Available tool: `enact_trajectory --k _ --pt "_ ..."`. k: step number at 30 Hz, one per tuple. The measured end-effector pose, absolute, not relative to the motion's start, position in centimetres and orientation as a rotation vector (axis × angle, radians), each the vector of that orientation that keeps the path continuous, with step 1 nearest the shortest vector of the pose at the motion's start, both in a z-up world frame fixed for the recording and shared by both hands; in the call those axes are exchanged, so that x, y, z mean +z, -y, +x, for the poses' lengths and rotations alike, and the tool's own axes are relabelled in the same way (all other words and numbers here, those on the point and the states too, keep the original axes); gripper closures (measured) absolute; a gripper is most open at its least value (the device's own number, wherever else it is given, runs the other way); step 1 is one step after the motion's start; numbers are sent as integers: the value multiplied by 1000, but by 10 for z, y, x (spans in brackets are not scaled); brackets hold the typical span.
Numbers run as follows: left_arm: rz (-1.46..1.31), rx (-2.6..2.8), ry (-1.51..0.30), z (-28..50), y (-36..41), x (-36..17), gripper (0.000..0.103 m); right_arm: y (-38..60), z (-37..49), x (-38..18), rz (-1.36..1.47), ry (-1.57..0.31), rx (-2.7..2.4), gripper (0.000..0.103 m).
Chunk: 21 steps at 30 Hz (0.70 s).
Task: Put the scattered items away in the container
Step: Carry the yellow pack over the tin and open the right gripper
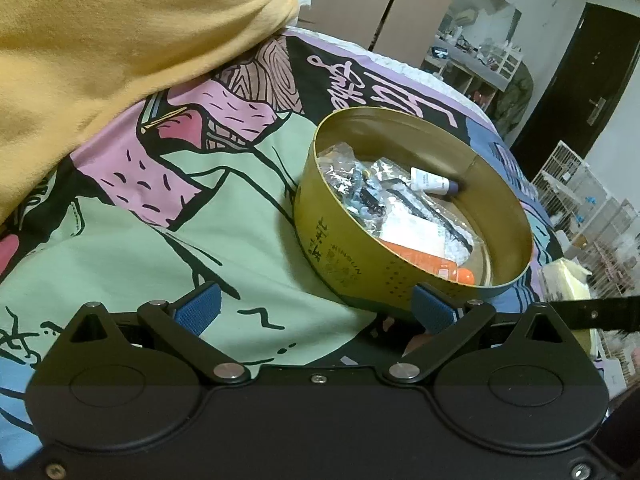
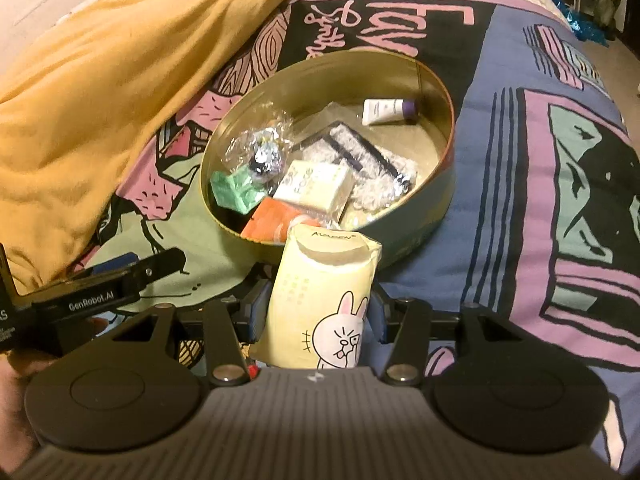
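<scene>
Soft yellow tissue pack [image 2: 320,304] sits clamped between the pads of the right gripper [image 2: 316,316], held above the bedspread [image 2: 520,200] just short of the round tin [image 2: 432,196]. Light and squashy (the film is likely slippery); grip mid-body. Left gripper [image 1: 316,308] stands wide open, empty, beside the tin
</scene>
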<state>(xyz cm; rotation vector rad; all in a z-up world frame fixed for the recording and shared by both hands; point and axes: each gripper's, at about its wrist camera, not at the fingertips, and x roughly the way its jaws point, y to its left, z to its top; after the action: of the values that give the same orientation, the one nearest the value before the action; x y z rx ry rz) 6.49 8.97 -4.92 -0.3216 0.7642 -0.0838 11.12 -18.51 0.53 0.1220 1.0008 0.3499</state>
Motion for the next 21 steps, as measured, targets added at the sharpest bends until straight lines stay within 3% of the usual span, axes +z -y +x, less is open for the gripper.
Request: enact_trajectory --k 21 --pt "-346 -111 -774 65 -91 -51 2 153 144 44 31 -920 387 50"
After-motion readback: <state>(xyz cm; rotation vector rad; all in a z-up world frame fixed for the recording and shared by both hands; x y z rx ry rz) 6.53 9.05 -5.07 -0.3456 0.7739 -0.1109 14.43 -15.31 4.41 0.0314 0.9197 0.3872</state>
